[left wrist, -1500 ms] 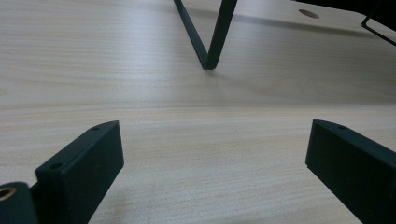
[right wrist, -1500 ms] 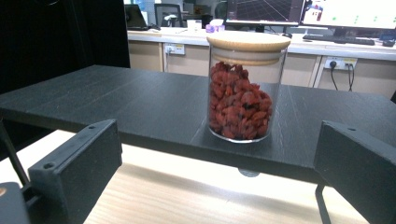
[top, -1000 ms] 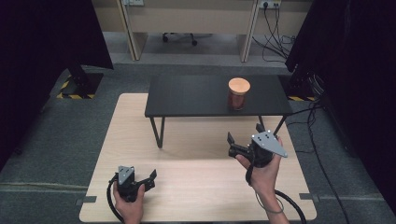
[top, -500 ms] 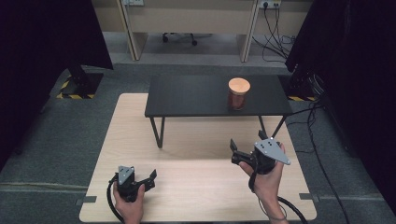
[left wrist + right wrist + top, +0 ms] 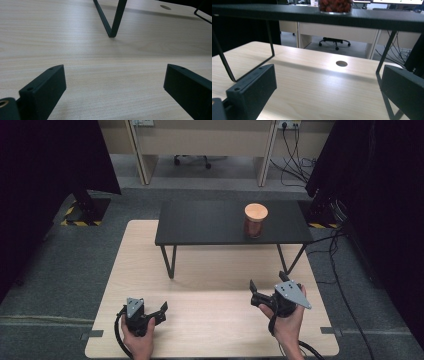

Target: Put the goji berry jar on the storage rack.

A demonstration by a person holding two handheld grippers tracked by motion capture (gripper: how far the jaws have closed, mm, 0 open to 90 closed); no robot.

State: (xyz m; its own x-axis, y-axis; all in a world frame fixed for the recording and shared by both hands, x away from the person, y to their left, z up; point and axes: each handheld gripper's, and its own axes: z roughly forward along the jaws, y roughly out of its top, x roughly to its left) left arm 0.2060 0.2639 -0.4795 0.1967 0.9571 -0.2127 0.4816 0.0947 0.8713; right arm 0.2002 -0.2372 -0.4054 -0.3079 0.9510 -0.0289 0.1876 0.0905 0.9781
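Right gripper (image 5: pixel 267 287) has dropped back, both empty, jaws wide; jar (image 5: pixel 255 220) at 12 o'clock looks rigid, slippery: grasp its sides.

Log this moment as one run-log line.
left gripper: open, empty, low over wooden table | right gripper: open, empty | lidded jar: upright on black shelf, untouched

Your right hand-held gripper (image 5: pixel 325 87) looks low across the pale wood tabletop (image 5: pixel 312 82), its two black jaws set wide apart with nothing between them. Ahead of you spans the black shelf (image 5: pixel 312 15) on thin metal legs, and a clear jar (image 5: pixel 335 6) of red contents stands on it. A round hole (image 5: pixel 341 63) marks the wood beyond. An office chair (image 5: pixel 334 42) sits far behind.
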